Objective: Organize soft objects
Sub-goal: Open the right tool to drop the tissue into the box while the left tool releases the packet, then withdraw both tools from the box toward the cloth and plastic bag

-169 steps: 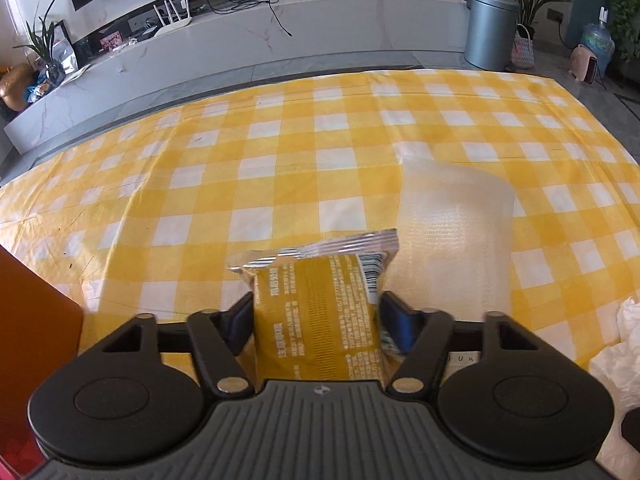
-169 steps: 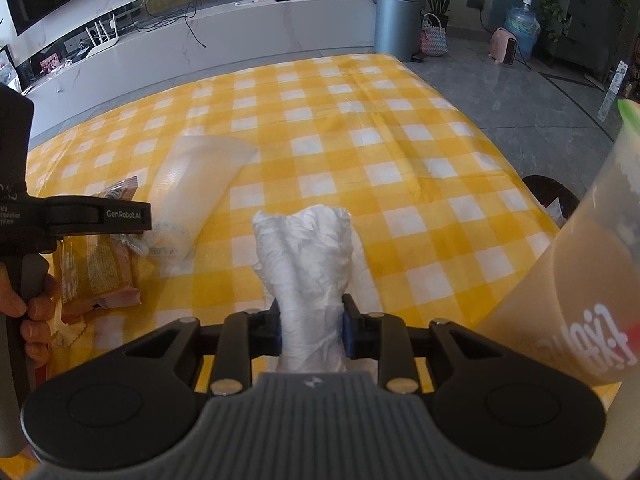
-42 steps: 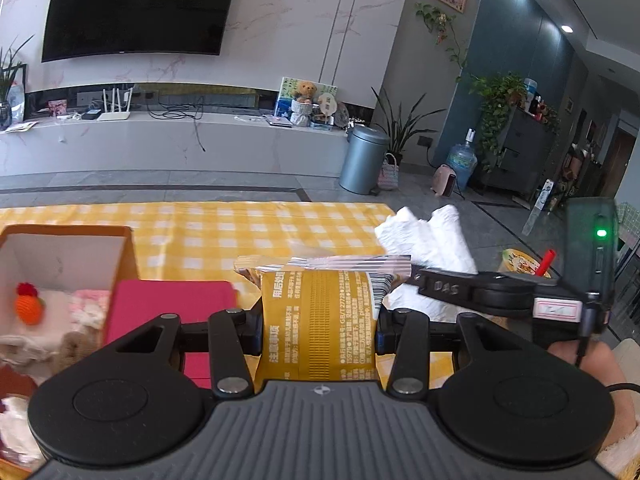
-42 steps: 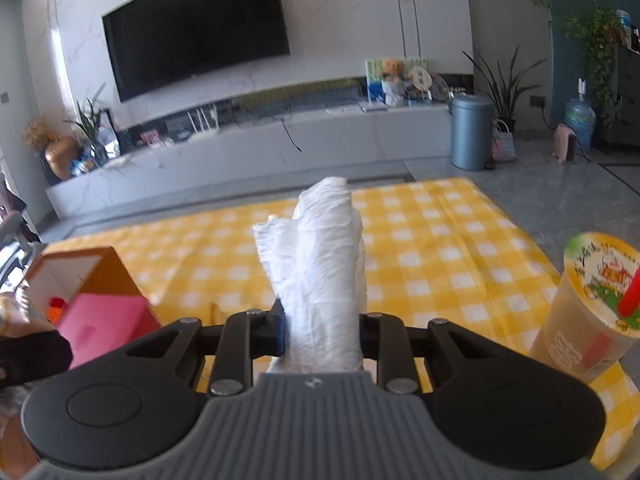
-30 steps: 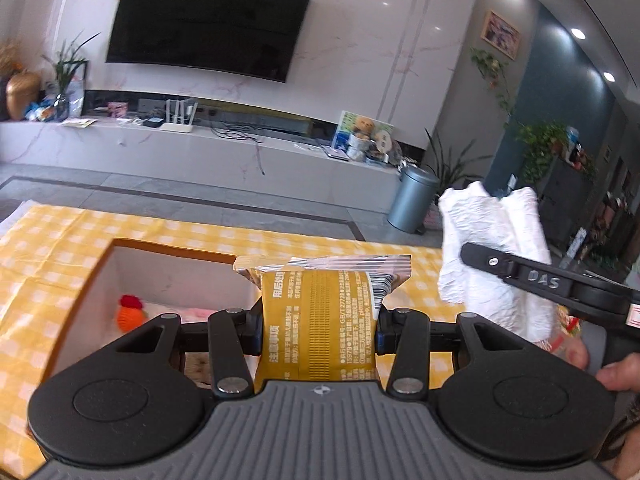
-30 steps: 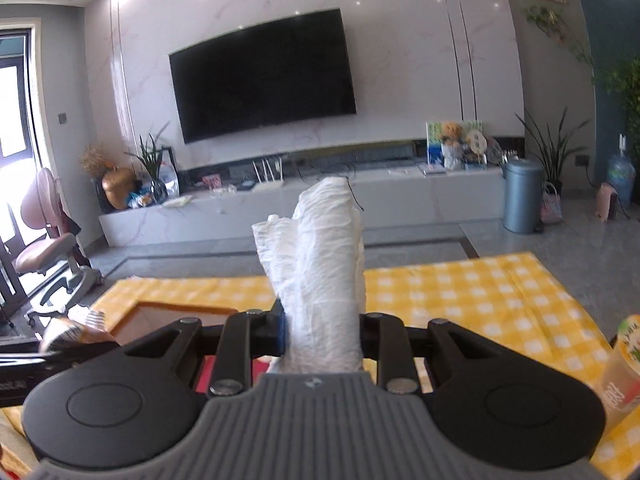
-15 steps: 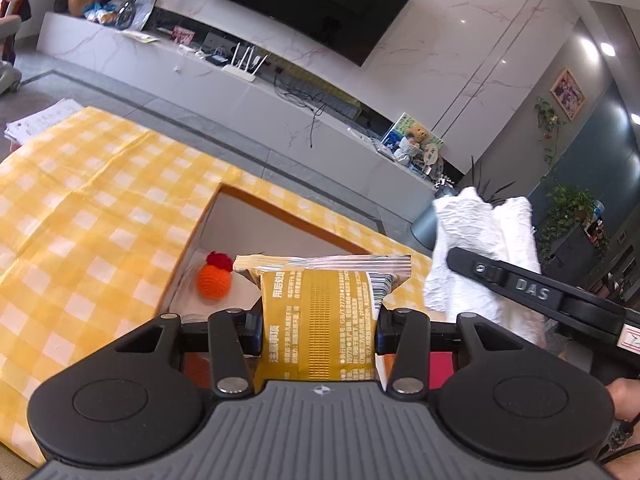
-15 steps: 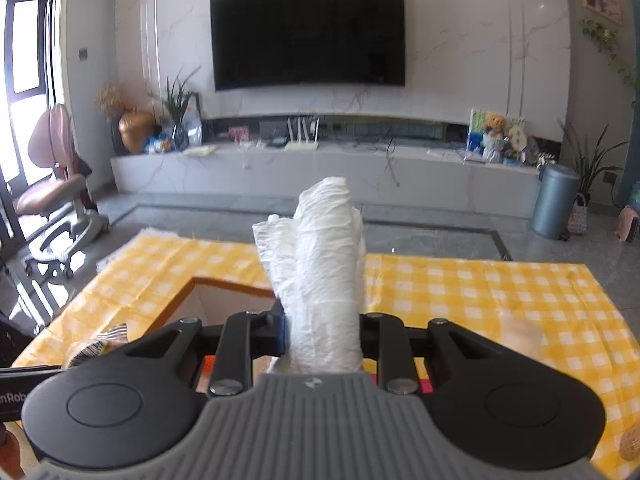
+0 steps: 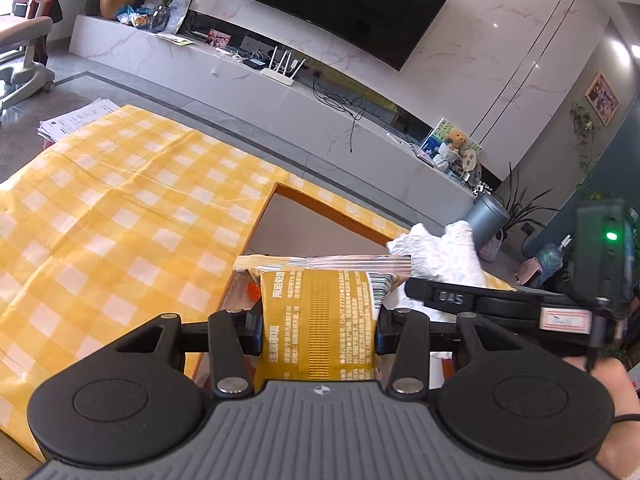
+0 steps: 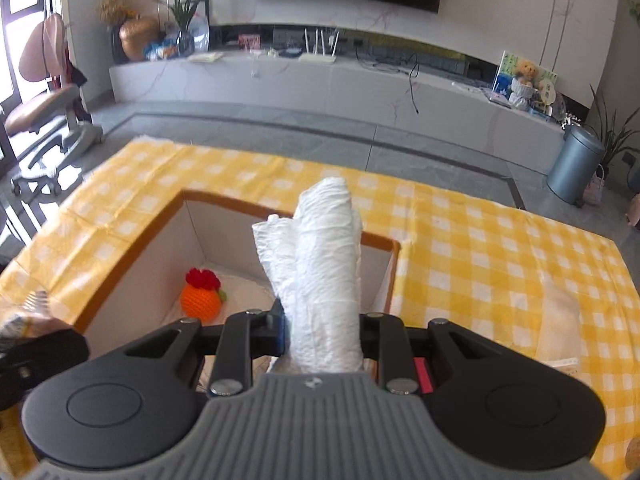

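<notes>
Soft things are in both our grippers, held up over the orange box (image 10: 132,236). Our left gripper (image 9: 319,322) is squeezed shut on a yellow snack pack (image 9: 320,316), with one finger pressed on each side of it. In the left view the pack stands up at 12 o'clock from the gripper, over the near left edge of the box (image 9: 256,220). Our right gripper (image 10: 322,332) is squeezed shut on a white crinkly bag (image 10: 320,276) that sticks straight up between its fingers. In the right view the bag is over the open box, near its right wall. In the left view we see the right gripper (image 9: 448,300) at 3 o'clock, just beside the pack, with the white bag (image 9: 440,254) poking up behind it. Inside the box, at 10 o'clock from the bag in the right view, an orange knitted ball (image 10: 200,302) with a red top lies on the floor of the box, near the far corner. We can see bare box floor around the ball. The box sits on a yellow checked cloth (image 10: 480,248). At 3 o'clock in the right view a see-through bag (image 10: 560,320) lies flat on the cloth, well apart from the box. The cloth has lots of bare room on the left side (image 9: 100,208) in the left view, out to its far edge.
</notes>
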`<state>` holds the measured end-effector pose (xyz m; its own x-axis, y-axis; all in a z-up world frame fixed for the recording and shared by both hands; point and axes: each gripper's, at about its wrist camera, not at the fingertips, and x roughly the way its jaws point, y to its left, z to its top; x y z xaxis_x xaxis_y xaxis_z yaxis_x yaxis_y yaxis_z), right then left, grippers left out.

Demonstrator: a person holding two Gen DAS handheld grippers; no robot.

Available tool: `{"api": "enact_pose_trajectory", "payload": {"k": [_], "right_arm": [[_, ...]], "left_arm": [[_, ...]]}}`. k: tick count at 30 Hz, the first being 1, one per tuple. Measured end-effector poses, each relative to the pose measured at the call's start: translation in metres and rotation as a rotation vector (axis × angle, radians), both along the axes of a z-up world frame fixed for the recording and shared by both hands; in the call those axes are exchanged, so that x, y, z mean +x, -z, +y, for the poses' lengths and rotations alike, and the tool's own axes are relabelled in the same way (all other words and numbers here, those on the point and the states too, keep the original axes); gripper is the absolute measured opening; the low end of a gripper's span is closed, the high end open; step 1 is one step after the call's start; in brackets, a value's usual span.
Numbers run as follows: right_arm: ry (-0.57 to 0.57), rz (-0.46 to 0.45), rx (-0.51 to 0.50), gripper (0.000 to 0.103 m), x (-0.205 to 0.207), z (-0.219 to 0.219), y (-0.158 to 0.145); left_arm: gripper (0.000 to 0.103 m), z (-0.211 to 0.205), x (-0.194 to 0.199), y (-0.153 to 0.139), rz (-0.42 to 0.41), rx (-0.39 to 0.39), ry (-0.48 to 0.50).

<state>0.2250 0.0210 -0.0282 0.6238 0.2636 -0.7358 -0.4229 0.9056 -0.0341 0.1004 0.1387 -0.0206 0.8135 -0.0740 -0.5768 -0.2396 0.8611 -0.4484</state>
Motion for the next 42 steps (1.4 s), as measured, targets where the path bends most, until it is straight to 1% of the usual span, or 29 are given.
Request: {"api": "enact_pose_trajectory", "payload": {"k": [4,7,9,10,11,12,13,14,15,17,19,22,24,27,30,33,36,38,40,41,42], "right_arm": [[-0.018,0.071,0.017,0.024,0.015,0.016,0.017],[-0.034,0.089,0.017,0.024,0.02,0.035,0.026],[-0.035,0.099,0.0,0.026,0.023,0.046,0.031],[-0.028,0.102,-0.014,0.033,0.024,0.05,0.032],[-0.019,0.096,-0.03,0.048,0.025,0.053,0.032],[-0.005,0.081,-0.044,0.058,0.024,0.054,0.031],[0.008,0.049,-0.057,0.073,0.02,0.053,0.026],[0.005,0.007,-0.057,0.081,0.014,0.05,0.021],[-0.009,-0.047,-0.05,0.084,0.007,0.046,0.014],[-0.033,-0.14,-0.047,0.097,-0.006,0.033,-0.001],[-0.031,-0.195,-0.059,0.1,-0.017,0.018,-0.015],[-0.057,-0.215,-0.055,0.1,-0.03,-0.008,-0.027],[-0.048,-0.232,-0.052,0.1,-0.036,-0.028,-0.033],[-0.024,-0.27,-0.085,0.1,-0.045,-0.054,-0.031],[0.025,-0.303,-0.121,0.1,-0.049,-0.079,-0.019],[0.065,-0.266,-0.112,0.1,-0.044,-0.099,-0.003],[0.088,-0.226,-0.08,0.1,-0.042,-0.115,0.011],[0.079,-0.183,-0.067,0.1,-0.039,-0.12,0.016],[0.075,-0.18,-0.055,0.1,-0.038,-0.124,0.015],[0.074,-0.186,-0.053,0.1,-0.038,-0.125,0.015],[0.073,-0.19,-0.051,0.1,-0.038,-0.126,0.013]], "left_arm": [[0.051,0.002,-0.001,0.001,0.003,-0.014,-0.002],[0.051,0.003,0.0,0.001,0.006,-0.008,-0.003],[0.051,0.004,0.001,0.003,0.013,-0.01,-0.002],[0.051,0.005,0.002,0.003,0.018,-0.011,-0.001],[0.051,0.005,0.003,0.004,0.022,-0.01,0.0],[0.051,0.004,0.004,0.005,0.027,-0.004,0.002],[0.051,0.003,0.005,0.005,0.031,0.002,0.004],[0.051,0.002,0.005,0.006,0.032,0.009,0.006],[0.051,0.0,0.005,0.006,0.03,0.014,0.007],[0.051,-0.003,0.005,0.006,0.027,0.027,0.013],[0.051,-0.006,0.006,0.005,0.025,0.046,0.018],[0.051,-0.011,0.009,0.004,0.025,0.064,0.017],[0.051,-0.014,0.011,0.006,0.025,0.068,0.018],[0.052,-0.022,0.015,0.009,0.034,0.088,0.026],[0.052,-0.034,0.021,0.017,0.076,0.151,0.054],[0.052,-0.041,0.028,0.029,0.121,0.194,0.038],[0.052,-0.043,0.033,0.038,0.141,0.189,0.025],[0.052,-0.044,0.034,0.04,0.143,0.188,0.022],[0.053,-0.045,0.034,0.04,0.143,0.204,0.012],[0.055,-0.046,0.033,0.04,0.145,0.212,0.003],[0.068,-0.047,0.033,0.039,0.147,0.217,-0.012]]}}
